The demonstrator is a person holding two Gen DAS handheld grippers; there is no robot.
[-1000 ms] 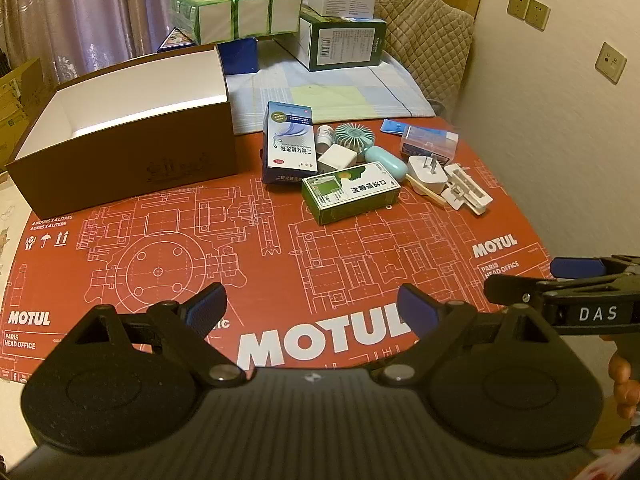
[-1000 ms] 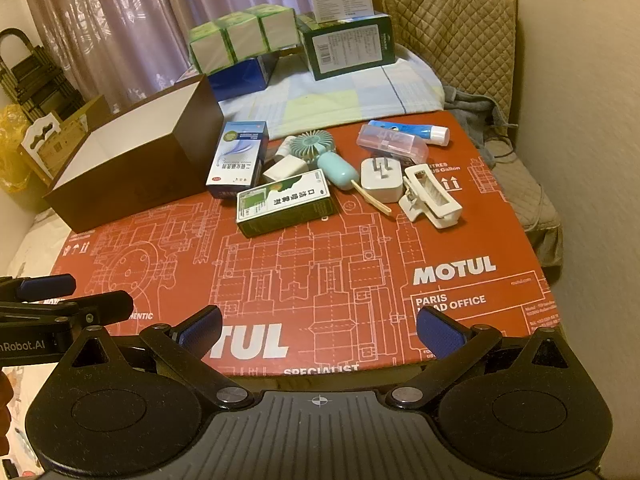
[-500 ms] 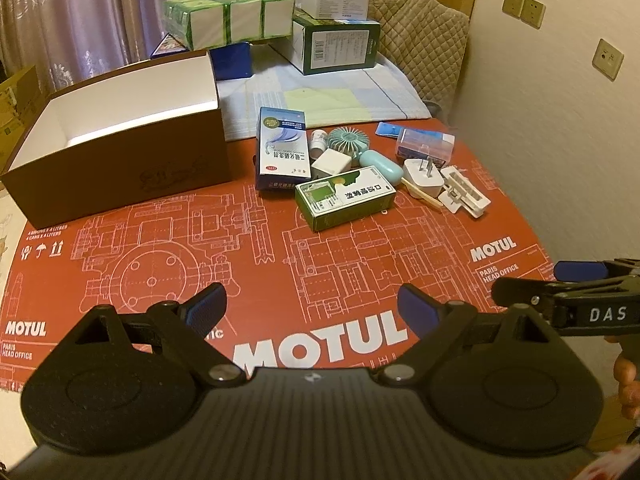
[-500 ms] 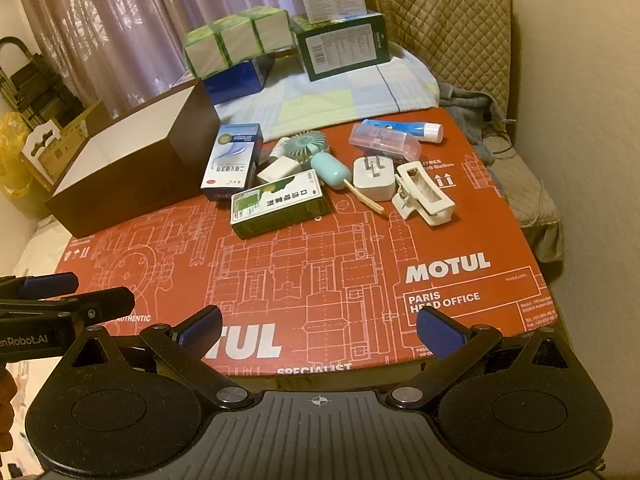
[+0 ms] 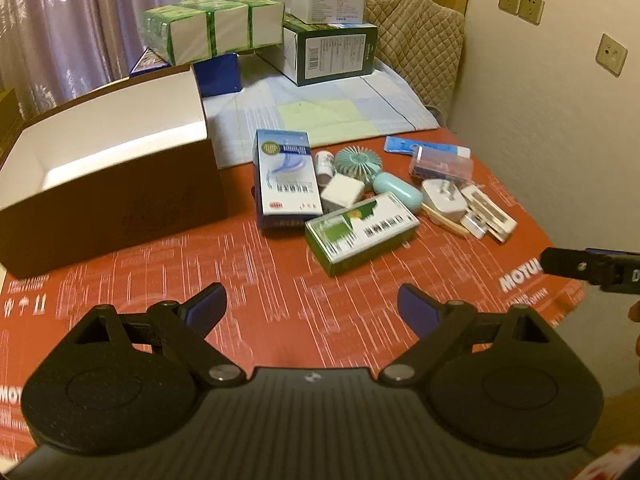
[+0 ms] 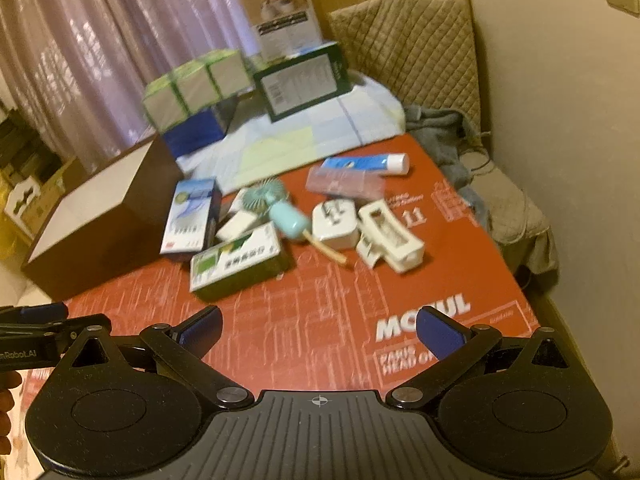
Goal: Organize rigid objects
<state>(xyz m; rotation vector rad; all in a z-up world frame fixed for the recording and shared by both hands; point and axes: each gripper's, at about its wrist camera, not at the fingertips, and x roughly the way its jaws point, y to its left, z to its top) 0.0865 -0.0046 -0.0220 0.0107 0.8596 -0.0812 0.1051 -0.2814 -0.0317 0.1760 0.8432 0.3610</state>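
Approaching the pile: left gripper [image 5: 312, 307] and right gripper [image 6: 319, 330], both with claws spread wide and nothing between the blue pads, held above the near part of the red printed mat [image 5: 280, 304]. Container: brown box [image 5: 108, 196] with white interior, open top, standing at the mat's left rear; no items visible inside from these views. Items to sort, clustered to the right of the box: blue-and-white carton [image 5: 287, 178], leaning up at its far end; green-and-white carton [image 5: 360, 232], lying flat, nearest to both grippers; small white cube [image 5: 342, 191] wedged between the two cartons; teal handheld fan [image 5: 356, 162] with its handle touching the white plug adapter [image 5: 442, 200]; thin wooden stick [image 6: 326, 249] beside the adapter; white clip-like fitting [image 6: 390, 236] at the right edge of the cluster; translucent pink case [image 5: 440, 164] and blue tube [image 6: 364, 162] at the rear. Status, judged: no item grasped, sorting not yet begun or at its earliest stage. Handling note for the step in hand: the green-and-white carton is the likely first pick, being closest and free on its near side; close across its short width, not its length, so the spread claw spans it squarely. Lower straight down to avoid nudging the cube and fan behind. Both views are motion-blurred, so fine contacts within the cluster are uncertain.
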